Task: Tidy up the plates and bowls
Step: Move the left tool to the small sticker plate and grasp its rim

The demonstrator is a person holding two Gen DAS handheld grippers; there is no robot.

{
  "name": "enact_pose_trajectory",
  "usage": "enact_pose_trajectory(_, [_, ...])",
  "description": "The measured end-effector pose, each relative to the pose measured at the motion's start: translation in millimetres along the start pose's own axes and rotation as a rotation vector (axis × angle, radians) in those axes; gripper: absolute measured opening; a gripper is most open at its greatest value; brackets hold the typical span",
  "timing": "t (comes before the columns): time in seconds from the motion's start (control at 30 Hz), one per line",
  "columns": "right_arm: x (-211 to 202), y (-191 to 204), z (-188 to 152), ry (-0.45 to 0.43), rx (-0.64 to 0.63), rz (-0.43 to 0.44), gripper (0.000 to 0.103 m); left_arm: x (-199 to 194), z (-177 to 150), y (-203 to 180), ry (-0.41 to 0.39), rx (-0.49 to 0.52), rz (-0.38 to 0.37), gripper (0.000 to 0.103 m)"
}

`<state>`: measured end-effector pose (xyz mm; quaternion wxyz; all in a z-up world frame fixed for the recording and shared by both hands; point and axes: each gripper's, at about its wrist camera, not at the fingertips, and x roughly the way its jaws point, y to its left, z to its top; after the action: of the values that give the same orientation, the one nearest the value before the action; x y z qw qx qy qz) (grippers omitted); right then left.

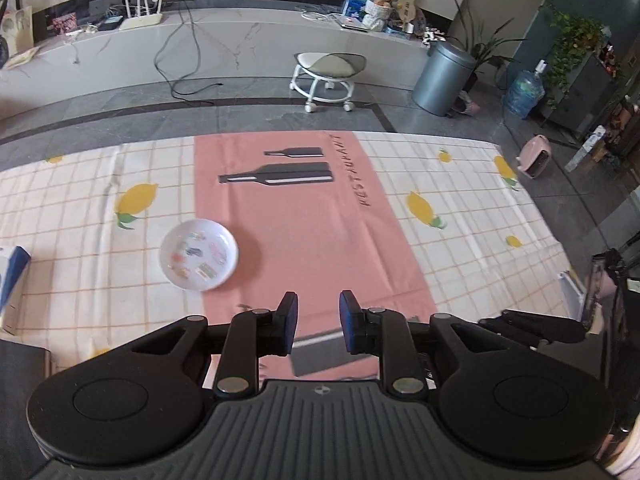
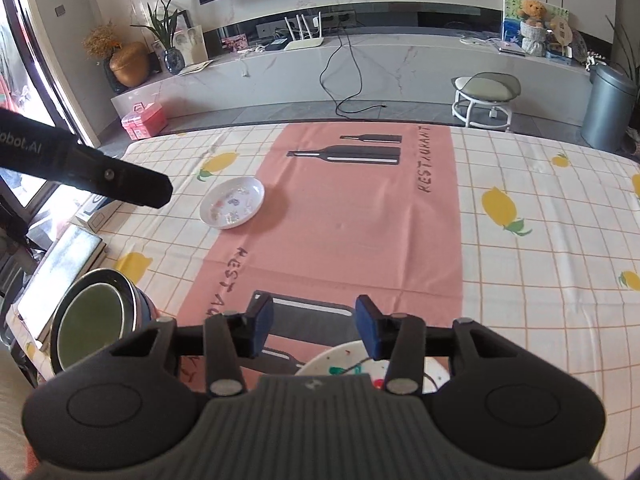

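Right wrist view shows a table covered by a checked cloth (image 2: 540, 240) printed with lemons, a pink runner (image 2: 352, 220) with black bottle shapes lying down its middle. At the left edge a stack of dark bowls (image 2: 96, 316) stands beside a flat grey box, and the left gripper's black arm reaches in above them. A small white plate (image 2: 233, 202) with coloured pictures sits just off the runner's left edge, half on the checks. Near the front edge a second white plate (image 2: 352, 364) lies under the right gripper (image 2: 315, 330), whose blue pads stand apart with nothing between them. Beyond the far edge: grey floor, a marble shelf with a router (image 2: 304, 42), loose black cables, a wheeled stool (image 2: 486, 96), a grey bin (image 2: 608, 108). Left wrist view shows the left gripper (image 1: 319, 324) released too, a narrower gap, empty, above the runner's front end.
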<state>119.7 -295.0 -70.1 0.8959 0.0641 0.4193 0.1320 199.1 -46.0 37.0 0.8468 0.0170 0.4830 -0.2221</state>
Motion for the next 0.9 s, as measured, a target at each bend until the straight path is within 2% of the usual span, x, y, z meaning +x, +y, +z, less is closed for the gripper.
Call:
enact_pose_trajectory(0.07, [10.8, 4.8, 8.6, 0.01, 0.0, 0.028, 0.045, 7.9, 7.2, 11.6, 0.01, 0.028, 0.034, 0.026])
enact_pose_trajectory(0.13, [24.3, 8.9, 18.8, 0.026, 0.01, 0.051, 0.043, 18.5, 14.6, 27.7, 0.037, 0.039, 0.028, 0.026])
enact_pose_trajectory(0.2, [38.8, 12.0, 28.4, 0.041, 0.021, 0.071, 0.036, 30.2, 21.2, 46.5, 0.068, 0.028, 0.024, 0.026])
enact_pose_trajectory(0.37, [80.1, 15.1, 51.6, 0.089, 0.077, 0.11, 0.03, 61.8, 27.5, 96.5, 0.119, -0.033, 0.047, 0.025])
enact_pose_trajectory(0.5, [114.3, 20.5, 67.9, 0.113, 0.099, 0.097, 0.03, 86.9, 24.7, 127.4, 0.114, -0.095, 0.031, 0.026])
enact_pose_trajectory(0.6, [139.1, 21.6, 78.9, 0.126, 0.141, 0.121, 0.024, 106.0, 21.8, 145.5, 0.115, -0.147, -0.003, 0.026])
enact_pose_trajectory(0.73, [164.7, 22.1, 90.1, 0.14, 0.176, 0.122, 0.02, 125.1, 17.2, 162.4, 0.104, -0.178, 0.008, 0.026])
enact_pose_trajectory(0.8, [174.7, 22.6, 93.6, 0.147, 0.181, 0.114, 0.02, 132.0, 14.8, 172.0, 0.099, -0.21, 0.0, 0.032])
enact_pose_trajectory(0.9, [189.0, 23.3, 96.5, 0.163, 0.191, 0.119, 0.02, 140.7, 10.3, 183.0, 0.101, -0.25, -0.018, 0.033])
